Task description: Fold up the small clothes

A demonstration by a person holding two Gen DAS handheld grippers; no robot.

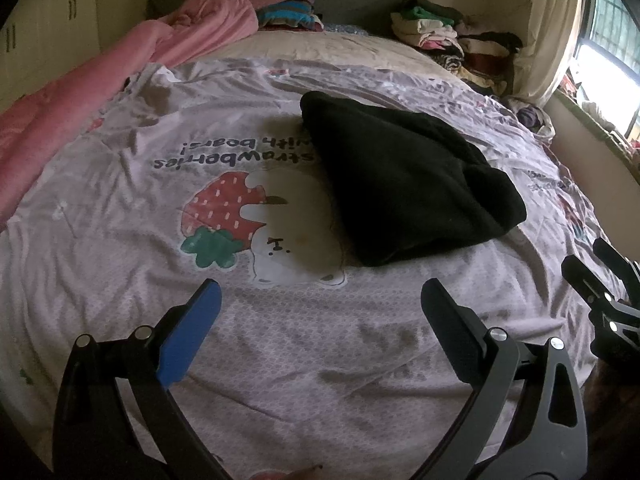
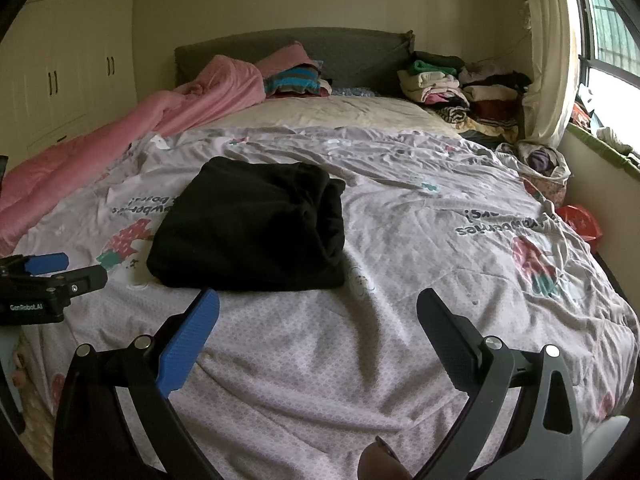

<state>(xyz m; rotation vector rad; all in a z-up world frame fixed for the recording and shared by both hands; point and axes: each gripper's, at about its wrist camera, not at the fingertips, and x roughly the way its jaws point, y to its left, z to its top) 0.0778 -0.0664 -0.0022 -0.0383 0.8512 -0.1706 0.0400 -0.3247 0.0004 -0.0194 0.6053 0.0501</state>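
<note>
Black garment [image 2: 248, 224] folded into a thick bundle, lay flat on the lilac duvet [image 2: 400, 240] near the middle of the bed, partly covering the strawberry-and-bear print [image 1: 228, 216] and the upside-down lettering. Left tongs [image 1: 320, 304] hovered wide open just short of the bundle's near edge, gripping nothing, blue pad [image 1: 192, 332] on one side, dark pad on the other. Right tongs [image 2: 318, 312] likewise spread apart and empty, poised over bare duvet just in front of the garment. Further out: pink quilt [image 2: 120, 136] bunched along the far left side, stacked folded clothes [image 2: 460, 88] piled against the grey headboard [image 2: 340, 52] at the right corner, striped item [image 2: 292, 80] beside the pink heap, cream wardrobe [image 2: 72, 72] to the left, curtained window [image 2: 600, 40] to the right.
</note>
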